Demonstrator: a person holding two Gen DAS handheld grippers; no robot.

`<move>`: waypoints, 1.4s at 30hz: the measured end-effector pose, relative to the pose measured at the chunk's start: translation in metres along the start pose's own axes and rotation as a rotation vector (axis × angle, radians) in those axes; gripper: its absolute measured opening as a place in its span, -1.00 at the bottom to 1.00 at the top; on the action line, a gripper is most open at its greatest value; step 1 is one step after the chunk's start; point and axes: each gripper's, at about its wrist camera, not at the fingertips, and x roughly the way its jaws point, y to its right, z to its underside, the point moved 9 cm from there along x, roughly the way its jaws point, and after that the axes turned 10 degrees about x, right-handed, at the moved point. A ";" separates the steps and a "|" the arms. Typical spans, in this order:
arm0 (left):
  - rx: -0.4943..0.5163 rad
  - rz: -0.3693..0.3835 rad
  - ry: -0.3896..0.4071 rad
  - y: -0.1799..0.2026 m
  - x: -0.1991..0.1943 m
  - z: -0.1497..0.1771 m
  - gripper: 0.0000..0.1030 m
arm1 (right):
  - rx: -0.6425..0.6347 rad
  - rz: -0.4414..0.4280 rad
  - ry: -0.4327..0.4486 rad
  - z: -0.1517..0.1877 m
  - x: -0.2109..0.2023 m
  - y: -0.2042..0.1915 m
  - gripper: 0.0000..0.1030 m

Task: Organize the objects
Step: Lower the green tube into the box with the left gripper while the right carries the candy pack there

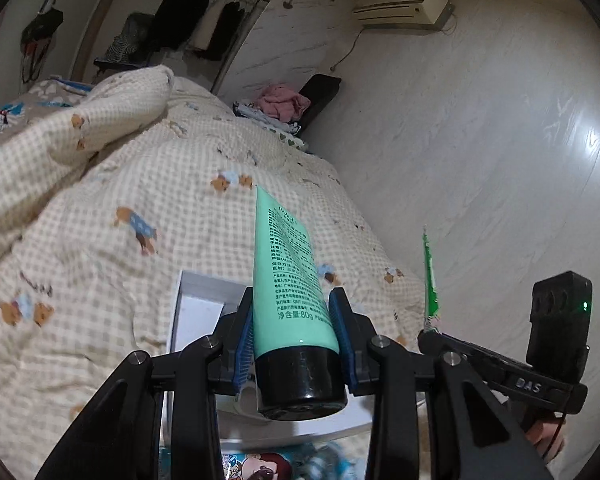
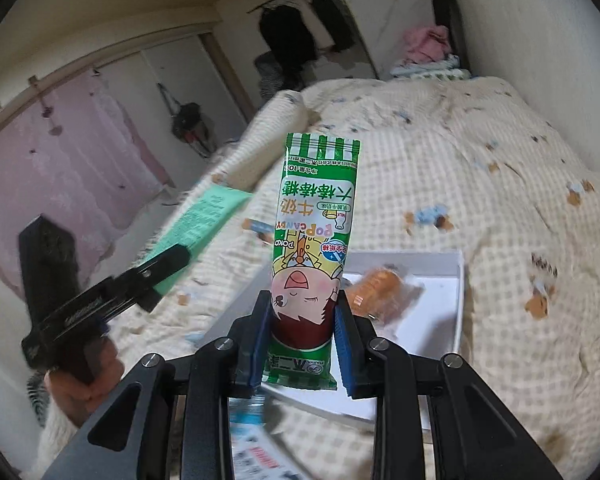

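Mint-green tube point(image 1: 290, 280): clamped between the blue pads of the left gripper point(image 1: 298, 332), black cap toward the camera, crimped tail pointing up and away over the bed.
Pop candy packet point(image 2: 314, 240): pinched near its lower end by the right gripper point(image 2: 302, 344), standing upright, its print upside down (a cartoon face shows just above the pads).
Left gripper from the other side: in the right wrist view it shows at the left, a hand point(image 2: 82, 384) on its grip, the tube blurred.
White box point(image 2: 440, 276): open, lying on the checked quilt point(image 1: 140, 208) just beyond both grippers.
Orange wrapped snack point(image 2: 380, 288): lying inside the box, near its left side.
Pink clothes point(image 1: 282, 100): heaped at the far end of the bed, well apart from the box.
Air conditioner point(image 1: 404, 6): on the wall.
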 end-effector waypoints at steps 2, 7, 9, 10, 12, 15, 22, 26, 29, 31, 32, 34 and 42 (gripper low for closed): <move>0.001 0.008 -0.029 0.001 0.010 0.014 -0.25 | -0.002 0.031 -0.011 0.007 0.009 0.008 -0.40; 0.137 -0.074 -0.109 0.012 0.023 0.037 -0.25 | 0.009 0.032 -0.032 0.018 0.020 0.015 -0.40; 0.159 -0.084 -0.111 0.014 0.023 0.042 -0.25 | -0.002 0.048 -0.046 0.024 0.025 0.013 -0.40; 0.160 -0.096 -0.103 0.013 0.023 0.043 -0.25 | -0.002 0.054 -0.046 0.027 0.026 0.013 -0.40; 0.162 -0.110 -0.095 0.010 0.024 0.046 -0.25 | 0.012 0.076 -0.053 0.030 0.030 0.018 -0.40; 0.118 -0.095 -0.132 0.001 0.031 0.052 -0.25 | 0.009 0.122 -0.045 0.034 0.036 0.026 -0.40; 0.033 -0.097 -0.203 -0.024 0.043 0.070 -0.30 | -0.047 0.184 -0.054 0.048 0.047 0.028 -0.40; 0.068 -0.129 -0.206 -0.022 0.043 0.071 -0.30 | -0.067 0.205 -0.057 0.051 0.050 0.028 -0.40; 0.057 -0.124 -0.207 -0.026 0.045 0.070 -0.30 | -0.054 0.189 -0.051 0.051 0.047 0.030 -0.40; 0.042 -0.119 -0.208 -0.028 0.045 0.070 -0.30 | -0.052 0.188 -0.047 0.051 0.048 0.030 -0.40; 0.037 -0.122 -0.211 -0.030 0.045 0.070 -0.30 | -0.053 0.189 -0.046 0.051 0.048 0.030 -0.40; 0.025 -0.121 -0.208 -0.031 0.043 0.069 -0.25 | -0.054 0.189 -0.042 0.051 0.047 0.029 -0.40; 0.095 -0.126 -0.148 -0.015 0.031 0.058 0.23 | -0.065 0.169 -0.025 0.050 0.046 0.023 -0.11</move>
